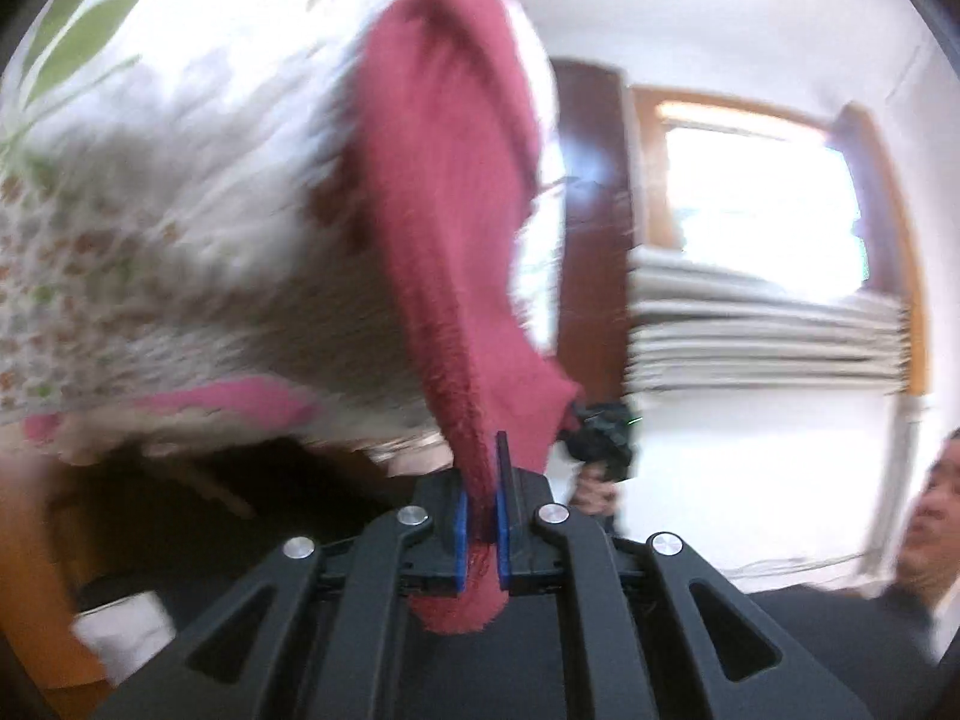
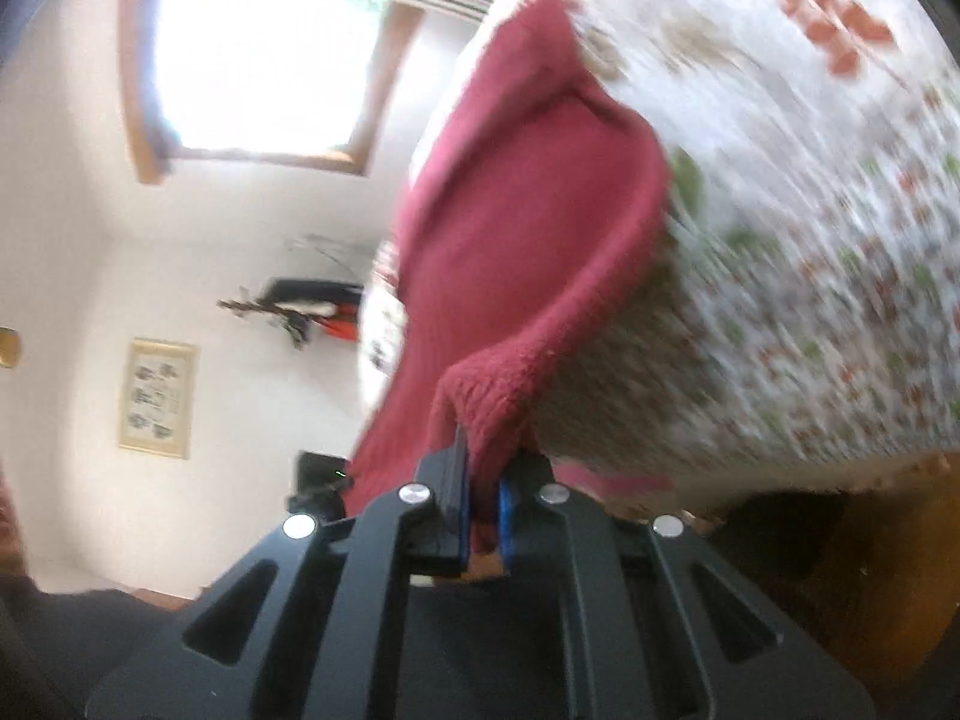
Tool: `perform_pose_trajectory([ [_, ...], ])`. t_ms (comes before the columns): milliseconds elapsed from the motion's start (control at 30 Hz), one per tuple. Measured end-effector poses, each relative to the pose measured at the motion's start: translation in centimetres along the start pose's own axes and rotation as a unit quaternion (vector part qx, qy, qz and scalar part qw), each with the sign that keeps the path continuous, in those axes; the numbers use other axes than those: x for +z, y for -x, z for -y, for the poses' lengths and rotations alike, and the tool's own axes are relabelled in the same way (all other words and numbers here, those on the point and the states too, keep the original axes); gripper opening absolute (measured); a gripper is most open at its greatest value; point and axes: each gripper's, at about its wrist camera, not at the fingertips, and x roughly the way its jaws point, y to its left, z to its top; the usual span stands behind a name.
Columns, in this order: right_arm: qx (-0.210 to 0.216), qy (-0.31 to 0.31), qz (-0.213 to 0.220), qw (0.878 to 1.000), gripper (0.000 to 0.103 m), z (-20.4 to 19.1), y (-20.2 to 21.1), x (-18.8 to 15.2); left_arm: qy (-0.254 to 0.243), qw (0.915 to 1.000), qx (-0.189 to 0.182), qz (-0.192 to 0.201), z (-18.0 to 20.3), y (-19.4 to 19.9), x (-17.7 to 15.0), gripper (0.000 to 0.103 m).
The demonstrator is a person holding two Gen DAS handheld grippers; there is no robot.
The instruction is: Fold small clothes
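- the counter point(image 1: 150, 192) is covered with a floral cloth point(image 2: 810, 240), which gives a broad flat surface on which the fold can be laid; both views are tilted and blurred, so its far edge cannot be made out.
- the window point(image 1: 762, 210) is seen bright behind the work, and detail near it is washed out.
- the red garment point(image 1: 444, 228) is held up between the two tools, part of it resting on the counter and part hanging free; it is judged to be lifted so that one half can be carried over the other.
- two separate points on the garment's near edge are gripped, so that the edge is kept taut and the cloth cannot bunch as it is turned.
- the left gripper point(image 1: 480, 516) is closed to a narrow gap on a pinch of the garment, and a tuft is seen pushed through below the blue fingers point(image 1: 461, 534).
- the right gripper point(image 2: 483, 516) is likewise clamped on a gathered corner of the garment point(image 2: 516, 252), the fabric being drawn into a peak just above the fingers point(image 2: 507, 516).
- the fold is judged to be unfinished, since no flat doubled layer is yet seen.
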Motion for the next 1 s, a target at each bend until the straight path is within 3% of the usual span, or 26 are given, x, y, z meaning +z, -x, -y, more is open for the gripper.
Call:
perform_pose_trajectory([
  [100,0.035,0.004,0.018,0.999,0.005,-1.7,0.6,2.9,0.03,0.9959,-0.066,0.054,0.7,1.9,2.5,0.007],
  [233,0.055,-0.001,0.031,0.998,0.005,-2.2,0.8,8.0,0.073,0.9795,-0.13,0.135,1.4,2.3,6.3,0.008],
  [433,0.013,-0.054,0.022,0.998,0.005,1.8,-1.3,15.3,0.135,0.9601,-0.123,0.211,0.1,0.1,12.8,0.008],
  [567,-0.036,-0.092,-0.003,0.995,0.007,5.0,-4.5,17.7,0.167,0.9555,-0.089,0.227,-1.5,-1.2,15.5,0.009],
  [633,-0.06,-0.101,-0.014,0.993,0.015,5.8,-5.2,17.8,0.179,0.9542,-0.065,0.231,-1.9,-1.7,16.3,0.018],
  [700,-0.077,-0.111,-0.017,0.991,0.039,6.4,-5.5,18.9,0.183,0.9524,-0.038,0.24,-2.0,-1.7,16.7,0.028],
  [800,-0.073,-0.09,0.007,0.993,0.049,5.6,-3.8,20.5,0.174,0.9511,-0.015,0.254,-1.3,-0.7,15.9,0.042],
  [933,-0.124,-0.029,0.006,0.992,0.051,4.4,-1.6,22.0,0.095,0.9603,0.102,0.242,2.6,-0.1,15.2,0.063],
  [1000,-0.152,0.005,-0.01,0.988,0.051,4.4,-1.1,22.1,0.058,0.9593,0.156,0.228,4.5,-0.1,15.0,0.073],
])
